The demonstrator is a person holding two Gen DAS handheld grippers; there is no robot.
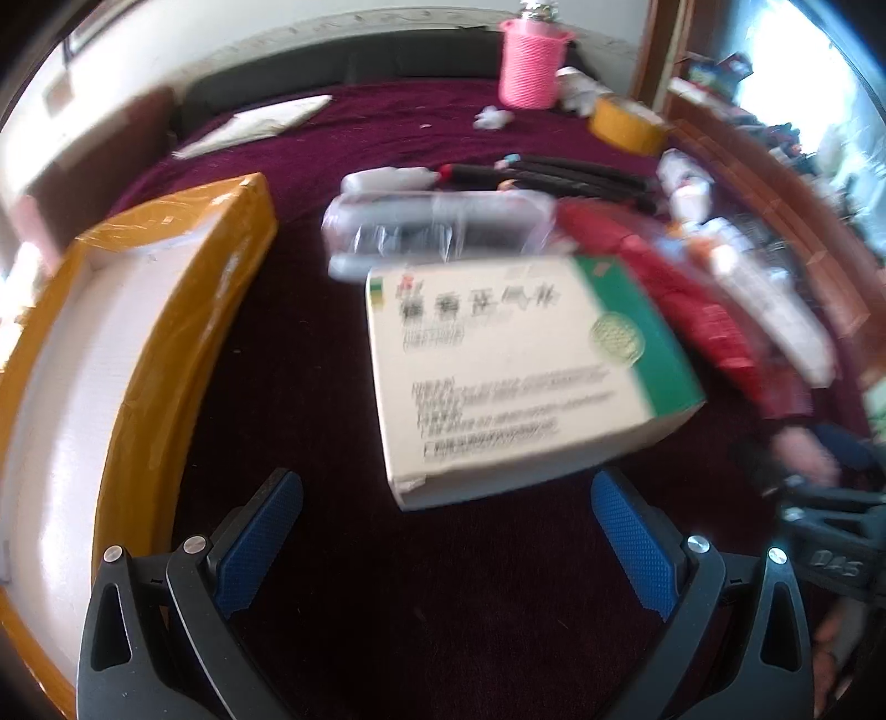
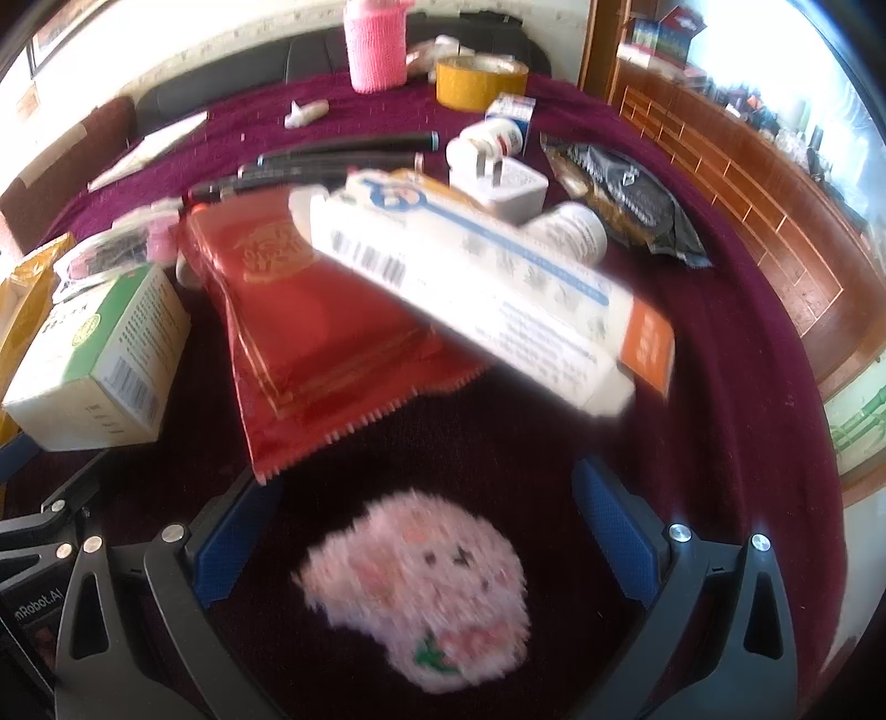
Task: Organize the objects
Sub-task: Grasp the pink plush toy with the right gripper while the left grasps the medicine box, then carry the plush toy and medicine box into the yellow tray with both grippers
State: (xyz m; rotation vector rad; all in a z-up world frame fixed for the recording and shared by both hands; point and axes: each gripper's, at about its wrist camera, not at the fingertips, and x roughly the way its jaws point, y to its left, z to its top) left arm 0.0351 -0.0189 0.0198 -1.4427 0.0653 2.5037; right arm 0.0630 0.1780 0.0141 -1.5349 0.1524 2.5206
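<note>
Here the medicine box [image 1: 520, 382], cream with a green end, lies flat on the dark red cloth [image 1: 343, 387], just ahead of the left gripper [image 1: 446, 531]. That gripper stands wide open with nothing between its blue pads [image 1: 260, 531]; the box's near corner sits just beyond the fingertips, and the blur makes it hard to say whether anything touches. To the left of the box is a yellow-taped carton [image 1: 111, 354] with a white inside. Behind the box lies a clear plastic pack [image 1: 437, 221], and to its right a red foil packet [image 1: 686, 299].

From the right wrist view, the right gripper [image 2: 426, 531] is also spread wide and holds nothing; a pink plush toy [image 2: 426, 587] lies on the cloth between its fingers, whether touching them cannot be told. Ahead of it the red foil packet [image 2: 315, 332] lies flat, with a long white carton [image 2: 476, 293] resting tilted across its far right side. The medicine box [image 2: 99, 360] shows at the left. Farther back are a white plug [image 2: 498, 183], a white bottle [image 2: 570, 230], a black foil bag [image 2: 626, 194], black pens [image 2: 343, 149], a roll of yellow tape [image 2: 479, 83] and a pink knitted cup [image 2: 374, 47].
</note>
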